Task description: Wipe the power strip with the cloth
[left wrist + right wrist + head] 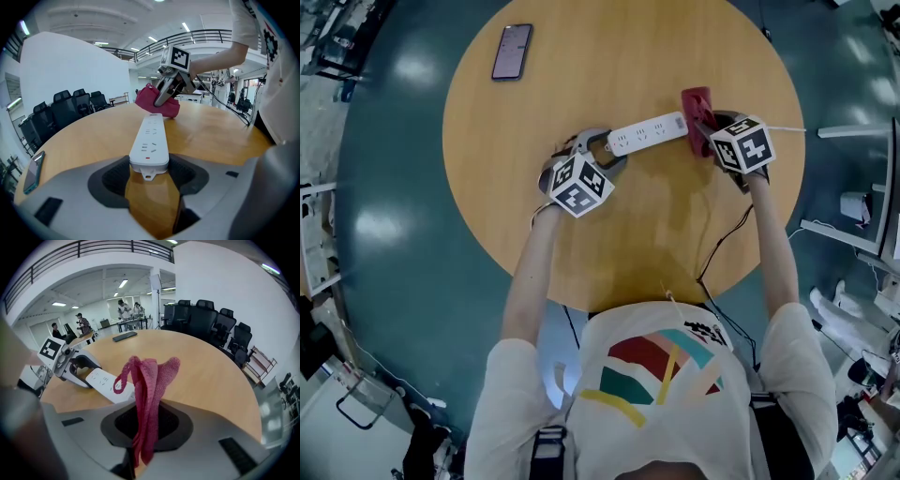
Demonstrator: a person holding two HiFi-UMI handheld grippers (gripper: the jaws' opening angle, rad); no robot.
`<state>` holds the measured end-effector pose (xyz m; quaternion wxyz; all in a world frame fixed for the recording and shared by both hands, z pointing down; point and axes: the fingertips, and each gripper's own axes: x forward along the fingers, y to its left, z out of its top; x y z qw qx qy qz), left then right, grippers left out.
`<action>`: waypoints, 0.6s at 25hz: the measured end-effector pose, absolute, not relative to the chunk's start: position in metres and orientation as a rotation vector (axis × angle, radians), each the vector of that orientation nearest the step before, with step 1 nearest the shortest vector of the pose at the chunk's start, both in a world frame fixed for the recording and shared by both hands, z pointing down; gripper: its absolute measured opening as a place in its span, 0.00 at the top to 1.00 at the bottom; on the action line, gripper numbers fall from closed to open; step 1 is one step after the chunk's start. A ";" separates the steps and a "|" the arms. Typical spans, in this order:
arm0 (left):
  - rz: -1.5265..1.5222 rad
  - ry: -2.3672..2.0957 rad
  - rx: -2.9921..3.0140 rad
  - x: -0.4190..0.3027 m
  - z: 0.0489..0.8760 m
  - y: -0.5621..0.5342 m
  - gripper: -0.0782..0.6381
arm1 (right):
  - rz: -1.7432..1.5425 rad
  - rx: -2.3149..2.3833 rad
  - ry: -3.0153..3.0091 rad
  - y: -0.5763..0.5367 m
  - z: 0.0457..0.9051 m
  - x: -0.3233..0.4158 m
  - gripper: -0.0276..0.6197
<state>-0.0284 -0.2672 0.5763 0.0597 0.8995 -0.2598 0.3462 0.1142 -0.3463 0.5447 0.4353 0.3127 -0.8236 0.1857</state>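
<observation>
On the round wooden table [581, 75], the power strip [647, 133] lies between both grippers, one end held between the left gripper's [600, 147] jaws, which are clamped on its sides. It is white and long, sockets up. The right gripper's [704, 127] jaws are pinched tight on the bunched crimson cloth [697, 101] at the strip's other end.
</observation>
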 end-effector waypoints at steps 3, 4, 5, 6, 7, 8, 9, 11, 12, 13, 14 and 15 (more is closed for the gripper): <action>1.044 -0.792 2.725 -0.029 0.575 -0.265 0.49 | 0.435 0.761 -2.068 -0.330 0.534 0.107 0.90; 1.043 -0.794 2.727 -0.029 0.575 -0.263 0.49 | 0.440 0.760 -2.079 -0.325 0.531 0.106 0.90; 1.043 -0.795 2.730 -0.028 0.574 -0.262 0.49 | 0.447 0.760 -2.091 -0.319 0.527 0.105 0.90; 1.044 -0.795 2.733 -0.027 0.574 -0.261 0.49 | 0.452 0.760 -2.102 -0.313 0.524 0.105 0.90; 1.045 -0.794 2.736 -0.027 0.573 -0.260 0.49 | 0.456 0.761 -2.111 -0.308 0.521 0.106 0.90; 1.045 -0.793 2.735 -0.026 0.573 -0.260 0.49 | 0.461 0.762 -2.118 -0.303 0.520 0.108 0.90; 1.041 -0.792 2.727 -0.025 0.573 -0.259 0.49 | 0.468 0.762 -2.120 -0.298 0.519 0.110 0.90; 1.006 -0.804 2.688 -0.026 0.570 -0.257 0.49 | 0.481 0.765 -2.114 -0.286 0.518 0.118 0.90; 0.972 -0.821 2.664 -0.027 0.567 -0.255 0.49 | 0.487 0.768 -2.112 -0.280 0.517 0.121 0.90; 0.934 -0.844 2.647 -0.030 0.563 -0.255 0.49 | 0.491 0.774 -2.114 -0.275 0.515 0.124 0.90; 0.904 -0.867 2.637 -0.035 0.558 -0.255 0.49 | 0.494 0.781 -2.119 -0.270 0.513 0.126 0.90; 0.886 -0.886 2.630 -0.040 0.554 -0.254 0.49 | 0.496 0.789 -2.128 -0.266 0.510 0.127 0.90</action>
